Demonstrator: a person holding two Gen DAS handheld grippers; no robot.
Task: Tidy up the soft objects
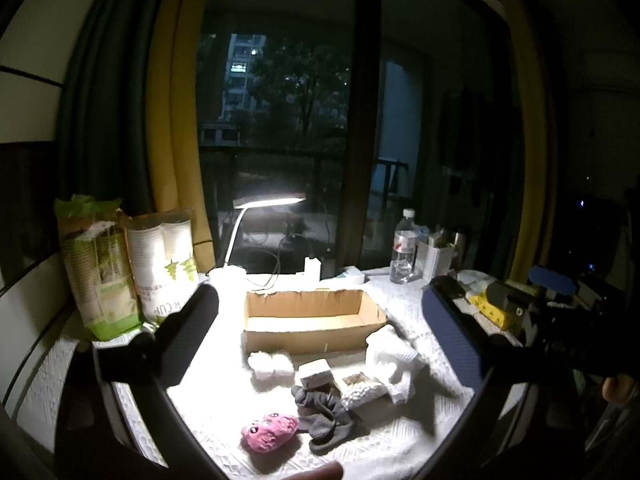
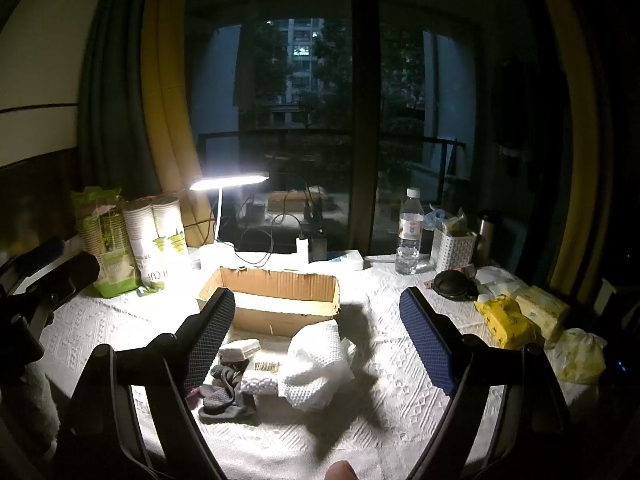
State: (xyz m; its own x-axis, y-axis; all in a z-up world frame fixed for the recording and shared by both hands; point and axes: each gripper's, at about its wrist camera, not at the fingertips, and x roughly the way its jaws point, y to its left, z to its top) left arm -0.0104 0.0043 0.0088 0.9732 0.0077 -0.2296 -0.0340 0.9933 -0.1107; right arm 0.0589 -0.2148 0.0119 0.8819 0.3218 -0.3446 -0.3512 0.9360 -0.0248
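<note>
An open cardboard box (image 1: pixel 308 320) (image 2: pixel 276 300) stands mid-table, nothing visible inside. In front of it lie soft things: a pink plush toy (image 1: pixel 269 432), a dark grey sock (image 1: pixel 326 416) (image 2: pixel 226 396), a white sponge block (image 1: pixel 315 374) (image 2: pixel 240 349), white cotton pads (image 1: pixel 270 364), a white bumpy foam piece (image 1: pixel 362 394) (image 2: pixel 260 383) and a crumpled white cloth (image 1: pixel 394 360) (image 2: pixel 316 360). My left gripper (image 1: pixel 320 320) is open, held above them. My right gripper (image 2: pixel 316 332) is open, held above the cloth.
Paper-cup sleeves (image 1: pixel 164 260) (image 2: pixel 156 236) and a green pack (image 1: pixel 100 268) stand at back left. A lit desk lamp (image 2: pixel 228 182), a water bottle (image 1: pixel 406 246) (image 2: pixel 410 232), a white basket (image 2: pixel 452 246) and yellow tissue packs (image 2: pixel 508 320) line the back and right.
</note>
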